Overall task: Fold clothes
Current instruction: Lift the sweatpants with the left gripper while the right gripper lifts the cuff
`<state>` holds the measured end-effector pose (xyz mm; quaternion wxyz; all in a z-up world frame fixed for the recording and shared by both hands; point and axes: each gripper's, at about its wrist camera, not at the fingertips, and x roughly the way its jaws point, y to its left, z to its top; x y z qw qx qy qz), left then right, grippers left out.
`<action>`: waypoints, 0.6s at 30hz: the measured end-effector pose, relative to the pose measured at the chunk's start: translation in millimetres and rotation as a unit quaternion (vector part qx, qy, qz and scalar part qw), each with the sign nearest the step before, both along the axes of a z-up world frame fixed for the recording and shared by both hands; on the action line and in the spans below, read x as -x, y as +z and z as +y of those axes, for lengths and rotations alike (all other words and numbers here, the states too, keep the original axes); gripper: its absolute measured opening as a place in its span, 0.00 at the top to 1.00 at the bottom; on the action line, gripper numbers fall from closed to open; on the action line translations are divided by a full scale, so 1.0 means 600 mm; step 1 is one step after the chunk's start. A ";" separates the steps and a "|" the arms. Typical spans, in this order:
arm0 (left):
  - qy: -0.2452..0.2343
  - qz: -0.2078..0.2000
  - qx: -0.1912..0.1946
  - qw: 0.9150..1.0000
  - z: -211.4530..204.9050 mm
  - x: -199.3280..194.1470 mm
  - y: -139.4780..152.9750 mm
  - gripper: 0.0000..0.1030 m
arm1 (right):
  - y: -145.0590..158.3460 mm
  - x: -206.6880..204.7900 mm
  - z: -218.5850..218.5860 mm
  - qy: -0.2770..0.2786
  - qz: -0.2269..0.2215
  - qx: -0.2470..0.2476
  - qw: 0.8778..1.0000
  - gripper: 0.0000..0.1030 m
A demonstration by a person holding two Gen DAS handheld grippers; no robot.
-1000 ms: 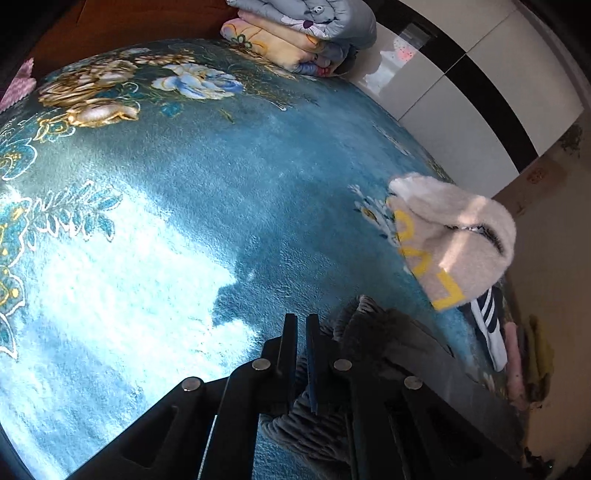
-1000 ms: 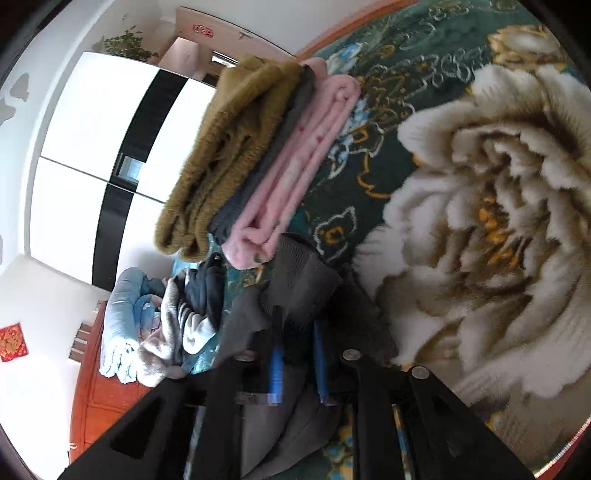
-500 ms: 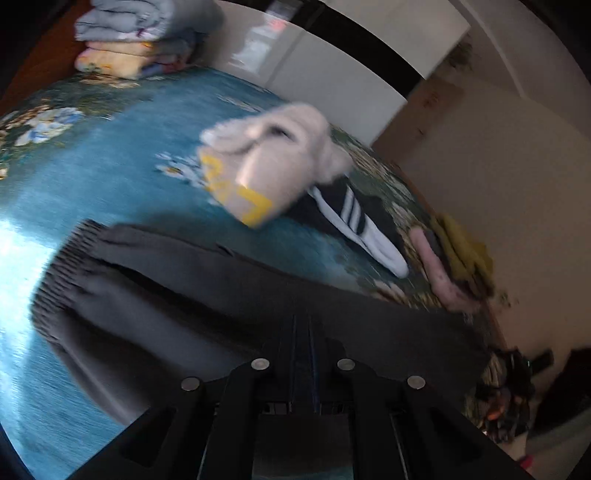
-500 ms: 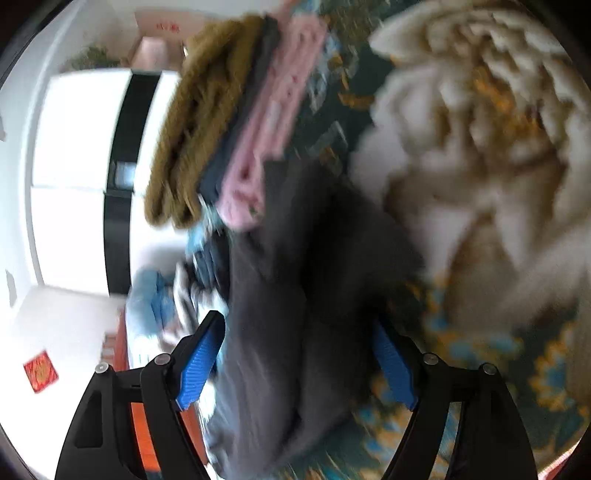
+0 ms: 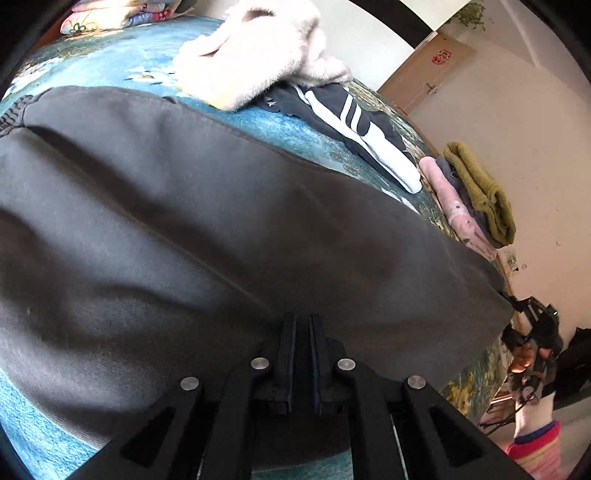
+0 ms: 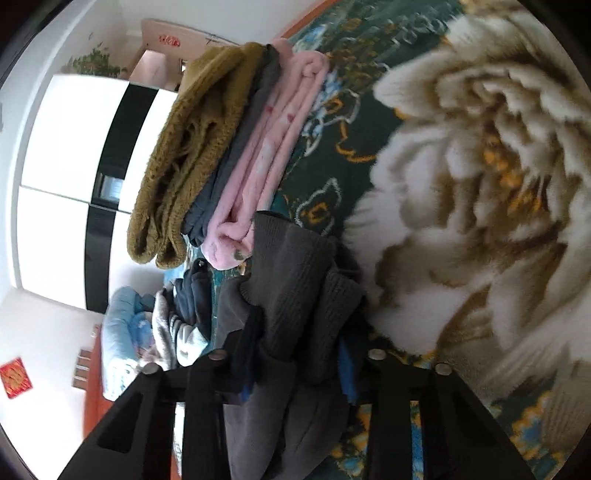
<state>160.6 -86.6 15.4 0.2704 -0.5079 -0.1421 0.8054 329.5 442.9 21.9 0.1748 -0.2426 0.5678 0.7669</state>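
A pair of dark grey trousers (image 5: 221, 221) lies stretched across the blue flowered blanket (image 5: 280, 127). My left gripper (image 5: 303, 326) is shut on the near edge of the cloth, fingers together. At the far right end a hand holds my right gripper (image 5: 511, 301) at the trousers' corner. In the right wrist view the ribbed grey cuffs (image 6: 291, 266) are bunched between the fingers of my right gripper (image 6: 299, 343). Its jaws are closing on them, and the cloth fills the gap.
A cream fleece garment (image 5: 258, 48) and a black garment with white stripes (image 5: 354, 122) lie beyond the trousers. A folded stack of pink, grey and olive clothes (image 6: 221, 147) sits near the bed's edge. Folded quilts (image 5: 110, 14) lie at the back, and a white wardrobe (image 6: 66, 166) stands behind.
The left gripper swung across the bed, drawing the trousers out flat. The right gripper opened wide, then closed again on the cuffs, staying near the folded stack.
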 end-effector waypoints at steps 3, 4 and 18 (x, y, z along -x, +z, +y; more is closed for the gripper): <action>0.002 -0.001 -0.005 1.000 -0.006 -0.002 0.005 0.92 | 0.059 0.006 -0.020 0.002 0.008 -0.047 0.999 0.71; 0.003 -0.002 -0.009 1.000 -0.012 -0.005 0.006 0.92 | 0.084 0.011 -0.033 0.007 0.009 -0.072 0.997 0.71; 0.066 0.052 -0.039 0.996 -0.130 -0.042 0.075 0.84 | 0.264 0.151 -0.459 0.270 -0.023 -0.459 0.846 0.71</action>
